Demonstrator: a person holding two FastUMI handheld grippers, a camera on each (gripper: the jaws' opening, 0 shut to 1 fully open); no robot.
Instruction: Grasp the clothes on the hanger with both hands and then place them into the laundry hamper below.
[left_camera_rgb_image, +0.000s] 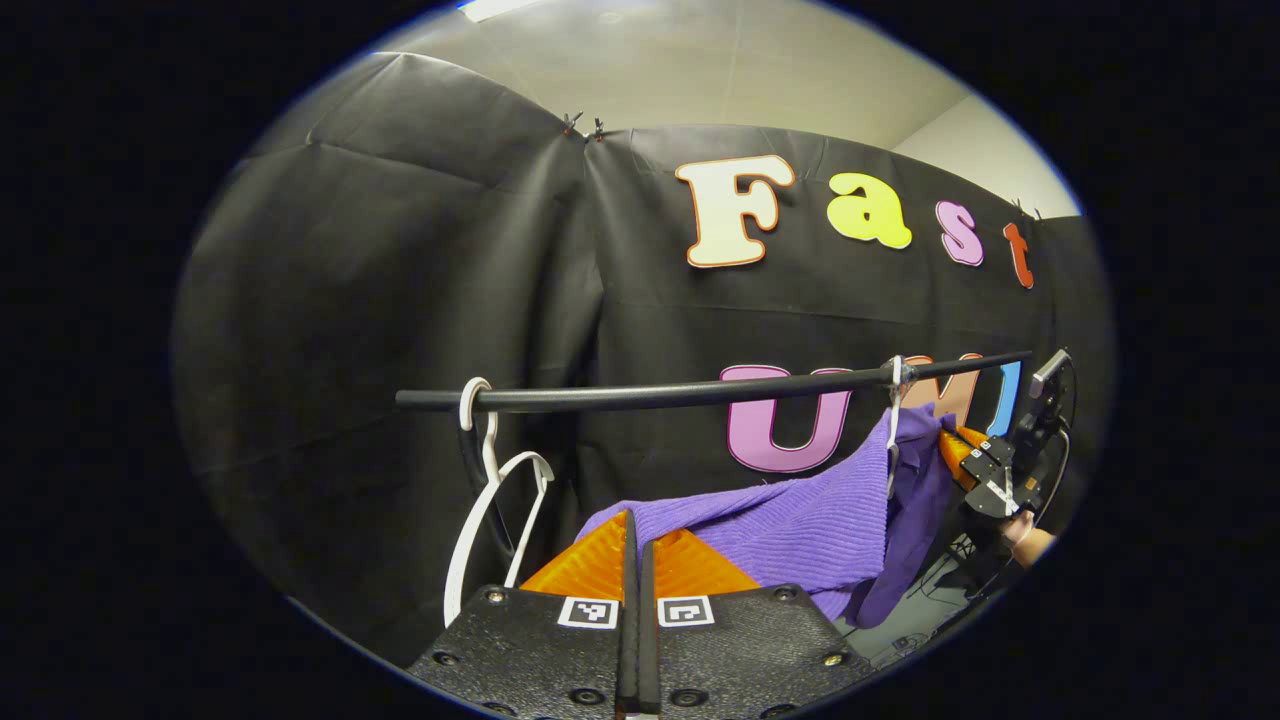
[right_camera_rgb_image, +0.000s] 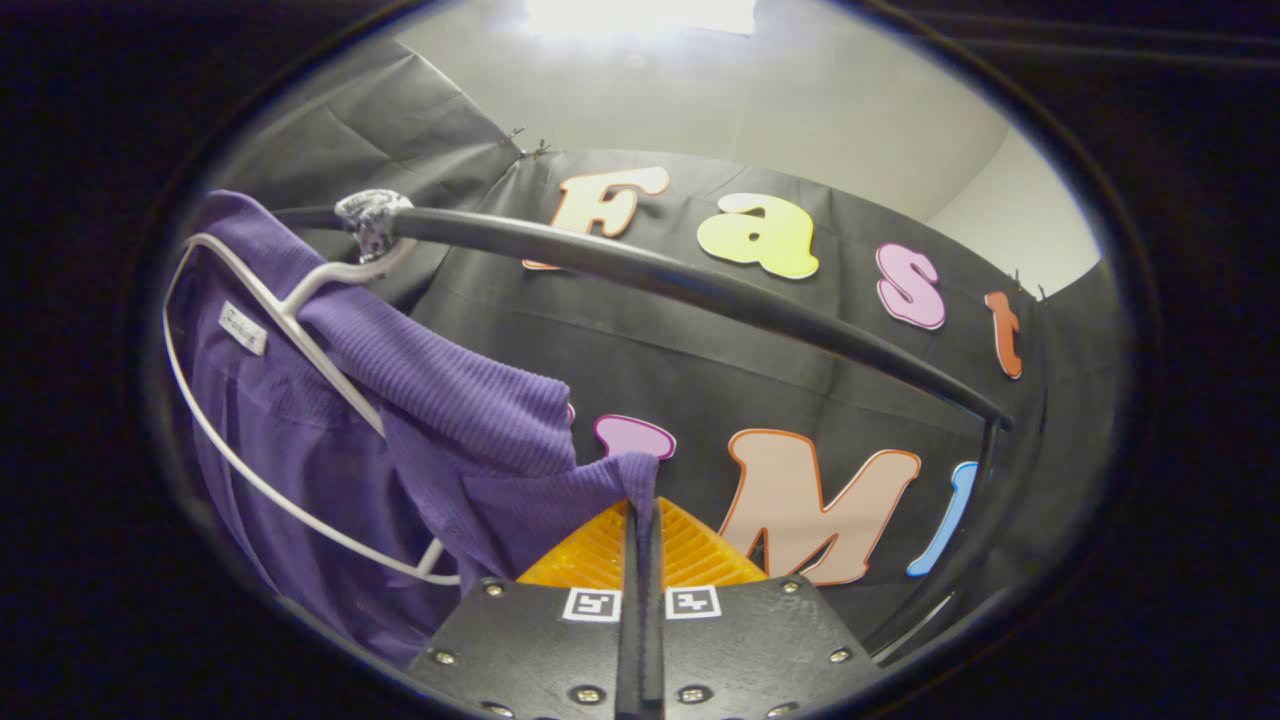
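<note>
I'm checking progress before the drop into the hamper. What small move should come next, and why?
Probably lift both ends to unhook the purple knit garment: left gripper and right gripper are shut on it, yet it drapes the white plastic hanger.

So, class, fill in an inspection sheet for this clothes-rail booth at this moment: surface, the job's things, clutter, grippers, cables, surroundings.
Surface: grey floor patch low in the left gripper view.
Job's things: purple garment partly draped on a white hanger hooked over the black rail; laundry hamper nothing seen.
Clutter: a second white hanger, empty, on the rail.
Grippers: left gripper shut on the garment's edge; right gripper shut on a fold of it.
Cables: thin dark leads by the far gripper.
Surroundings: black cloth wall, pale ceiling.
</note>
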